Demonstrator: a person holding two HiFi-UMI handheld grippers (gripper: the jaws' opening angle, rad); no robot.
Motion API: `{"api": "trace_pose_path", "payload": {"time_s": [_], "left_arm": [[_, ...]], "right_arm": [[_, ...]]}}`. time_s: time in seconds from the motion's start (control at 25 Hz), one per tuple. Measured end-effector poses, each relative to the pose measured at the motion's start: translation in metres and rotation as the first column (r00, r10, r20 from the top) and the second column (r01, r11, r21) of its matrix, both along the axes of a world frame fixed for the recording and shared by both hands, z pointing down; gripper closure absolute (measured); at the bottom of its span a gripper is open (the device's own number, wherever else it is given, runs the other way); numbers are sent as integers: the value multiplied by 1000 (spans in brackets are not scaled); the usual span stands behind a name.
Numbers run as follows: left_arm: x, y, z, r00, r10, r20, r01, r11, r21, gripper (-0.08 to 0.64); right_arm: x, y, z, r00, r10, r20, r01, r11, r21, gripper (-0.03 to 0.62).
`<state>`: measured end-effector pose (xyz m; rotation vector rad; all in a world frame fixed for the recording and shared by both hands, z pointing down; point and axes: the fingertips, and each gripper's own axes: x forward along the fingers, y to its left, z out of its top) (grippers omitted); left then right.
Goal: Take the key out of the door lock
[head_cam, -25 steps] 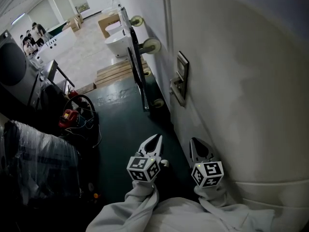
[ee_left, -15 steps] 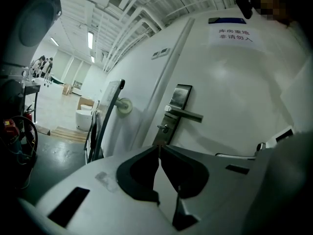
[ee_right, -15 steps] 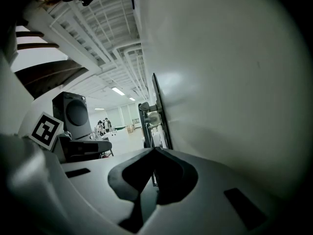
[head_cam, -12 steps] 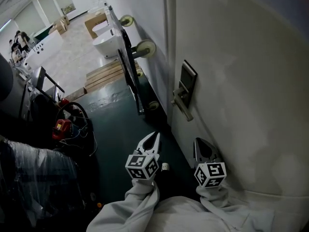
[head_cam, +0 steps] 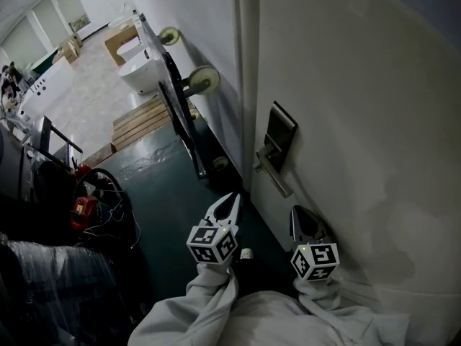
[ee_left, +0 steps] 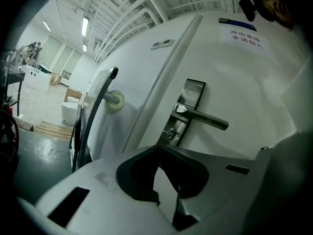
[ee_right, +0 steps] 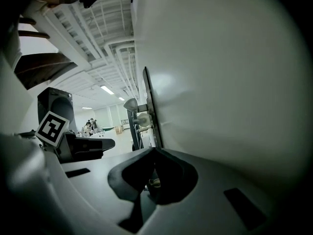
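Low on the lock plate (ee_left: 188, 109), just under the lever handle (ee_left: 203, 117): the key (ee_left: 170, 131), seated in the cylinder with only a small head standing out. Well below the lock plate and short of it: the left gripper (head_cam: 230, 200), tongs pressed together, tips meeting on nothing. Also below the plate, close along the door (head_cam: 346, 121): the right gripper (head_cam: 297, 215), tongs likewise pressed together and empty.

Likely ways to go wrong from here:
- Arriving at the lock plate with tongs not yet spread, so shoving the key head instead of straddling it.
- Pinching too shallow on so small a head, then slipping off at the pull.
- Pulling askew rather than straight out from the lock plate, binding the blade in the cylinder.
- Pulling while the key sits turned off its release position; cannot tell its angle from here.
- Coming in too high and knocking the lever handle, just above the key.

High above the lock plate: a notice (ee_left: 244, 35) with a blue strip and a line of dark characters, too blurred to read. On each gripper's cube, square black-and-white markers only, no words. No brand legible on the lock plate.
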<state>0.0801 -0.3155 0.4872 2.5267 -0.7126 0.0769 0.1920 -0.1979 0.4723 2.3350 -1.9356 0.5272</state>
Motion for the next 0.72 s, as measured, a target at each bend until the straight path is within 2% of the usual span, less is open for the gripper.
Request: {"api": "trace_pose_path", "payload": {"time_s": [0.28,0.6,0.72], "left_arm": [[9,-13,9,996,85,-3,-85,996,-13,534],[15,-24,14,991,129,-39,-131,990,-55,534],[20,-23,14,987,143,-74,-150,983,-107,534]], "right_arm": [[-3,-11,5,998,69,-10,-69,997,19,540],[2,-2,5,989,145,-39,-145,989,5,541],[4,-1,4,988,152,-40,-152,988,2,541]]}}
